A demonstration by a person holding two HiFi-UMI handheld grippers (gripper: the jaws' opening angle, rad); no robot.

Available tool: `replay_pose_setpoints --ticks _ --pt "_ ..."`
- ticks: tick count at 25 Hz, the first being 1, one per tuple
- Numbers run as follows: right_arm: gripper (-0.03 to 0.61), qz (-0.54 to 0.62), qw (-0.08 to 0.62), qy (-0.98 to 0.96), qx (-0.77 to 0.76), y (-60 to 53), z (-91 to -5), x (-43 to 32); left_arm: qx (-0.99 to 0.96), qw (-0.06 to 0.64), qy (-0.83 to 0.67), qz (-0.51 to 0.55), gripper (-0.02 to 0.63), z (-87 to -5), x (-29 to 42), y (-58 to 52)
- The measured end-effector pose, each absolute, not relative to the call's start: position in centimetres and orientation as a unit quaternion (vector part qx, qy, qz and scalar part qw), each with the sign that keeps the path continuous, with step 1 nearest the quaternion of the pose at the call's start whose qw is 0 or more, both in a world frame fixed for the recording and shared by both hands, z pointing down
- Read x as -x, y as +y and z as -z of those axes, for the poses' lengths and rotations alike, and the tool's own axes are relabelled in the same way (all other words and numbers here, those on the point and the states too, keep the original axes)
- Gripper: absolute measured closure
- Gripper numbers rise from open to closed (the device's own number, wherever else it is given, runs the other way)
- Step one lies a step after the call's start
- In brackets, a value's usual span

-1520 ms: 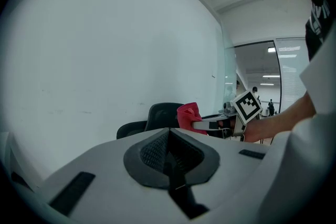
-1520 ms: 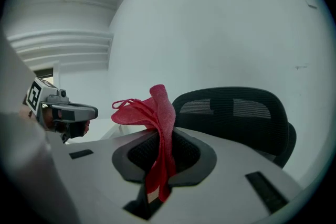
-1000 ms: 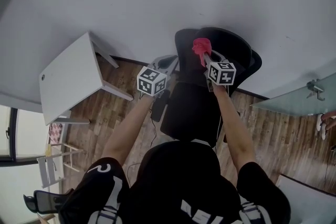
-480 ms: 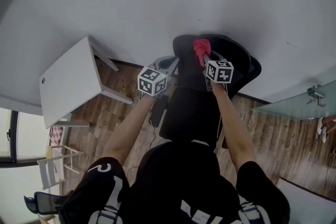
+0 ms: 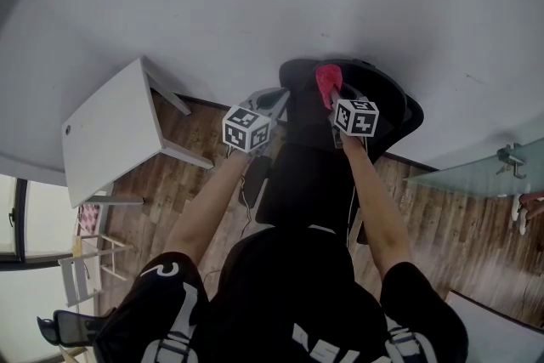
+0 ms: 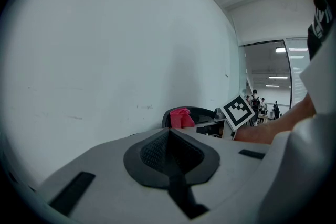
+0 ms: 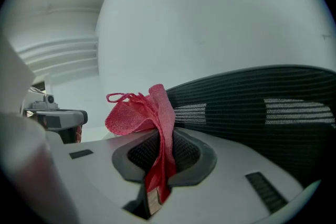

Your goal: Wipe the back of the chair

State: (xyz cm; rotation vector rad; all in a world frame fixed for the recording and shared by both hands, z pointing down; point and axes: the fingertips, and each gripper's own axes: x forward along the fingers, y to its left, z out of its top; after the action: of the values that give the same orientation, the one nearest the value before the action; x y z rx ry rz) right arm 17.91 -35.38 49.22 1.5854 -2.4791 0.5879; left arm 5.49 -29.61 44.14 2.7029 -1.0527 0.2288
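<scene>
At far left in the head view, a white table (image 5: 110,132) stands tilted in frame on the wood floor (image 5: 204,174), with a small white rack (image 5: 85,268) below it near the frame edge. A plain pale wall (image 5: 255,4) fills the top.

The left gripper (image 5: 275,101) is held out just left of the chair, near the wall base. In the left gripper view its jaws (image 6: 169,139) are pressed together with nothing between the pads. It is not touching the chair as far as the head view shows.

Centre: a black office chair, with the chair seat (image 5: 306,178) straight in front of the person. The chair back (image 5: 387,102) is curved black mesh, close to the wall.

The right gripper (image 5: 331,98) reaches over the seat to the top edge of the chair back. Its jaws are clamped on a red cloth (image 5: 328,82). In the right gripper view (image 7: 160,147) the pads pinch a fold of the cloth (image 7: 139,113). The bunched end sticks up and out past the tips, right beside the striped mesh of the chair back (image 7: 262,113). Whether cloth and mesh actually touch is unclear. From the left gripper view the cloth (image 6: 181,117) sits at the top rim of the backrest, and the right gripper's marker cube (image 6: 239,111) is just to its right.

Far right: a glass panel (image 5: 476,166) with a metal fitting, well apart from the chair.
</scene>
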Motion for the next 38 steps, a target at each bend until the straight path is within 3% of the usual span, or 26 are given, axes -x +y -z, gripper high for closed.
replay_pose_setpoints --ticks 26,38 --pt "0.505 -0.172 0.097 -0.827 -0.526 -35.7 -49.2 -18.0 -0.922 0.116 -0.362 -0.077 0.589 -44.1 -5.9 -30.3" --pt "0.505 -0.176 0.104 -0.788 -0.581 -34.7 -48.9 -23.5 -0.925 0.106 -0.355 -0.083 0.589 -43.5 -7.7 -29.3"
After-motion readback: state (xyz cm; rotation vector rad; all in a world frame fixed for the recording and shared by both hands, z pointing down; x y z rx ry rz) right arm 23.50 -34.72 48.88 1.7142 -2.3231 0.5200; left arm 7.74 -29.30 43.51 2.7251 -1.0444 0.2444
